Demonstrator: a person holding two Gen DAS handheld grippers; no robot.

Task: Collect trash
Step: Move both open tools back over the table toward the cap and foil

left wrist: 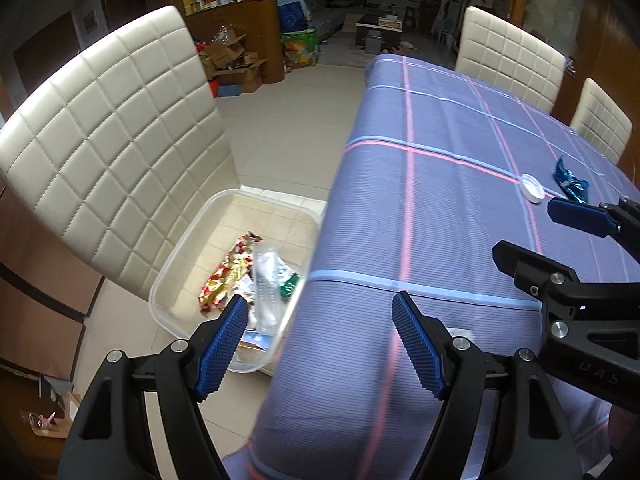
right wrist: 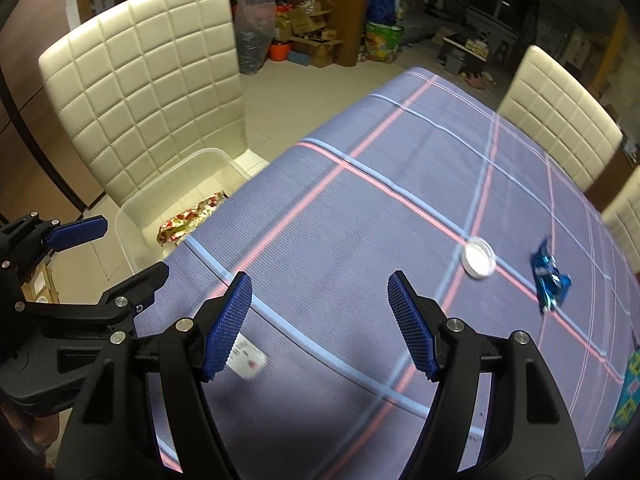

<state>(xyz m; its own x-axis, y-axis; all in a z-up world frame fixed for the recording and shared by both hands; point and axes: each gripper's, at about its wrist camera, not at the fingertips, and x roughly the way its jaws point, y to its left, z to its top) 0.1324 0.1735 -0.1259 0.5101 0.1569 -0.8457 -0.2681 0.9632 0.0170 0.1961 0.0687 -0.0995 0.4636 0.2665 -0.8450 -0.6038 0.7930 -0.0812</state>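
A clear plastic bin (left wrist: 182,268) stands on the floor beside the table and holds a red-gold wrapper (left wrist: 228,272), a clear plastic piece and other scraps; it also shows in the right wrist view (right wrist: 132,216). My left gripper (left wrist: 318,344) is open and empty above the table edge next to the bin. My right gripper (right wrist: 320,320) is open and empty above the tablecloth. A white lid (right wrist: 479,257) and a crumpled blue wrapper (right wrist: 550,278) lie on the table to its right; both show in the left wrist view, lid (left wrist: 532,189), wrapper (left wrist: 571,181). A small white paper (right wrist: 250,360) lies by my right gripper's left finger.
The table (right wrist: 360,240) has a purple plaid cloth. A cream quilted chair (left wrist: 116,152) stands behind the bin. Two more cream chairs (left wrist: 512,56) stand at the far side. Cardboard boxes and bags (right wrist: 312,36) crowd the back of the room.
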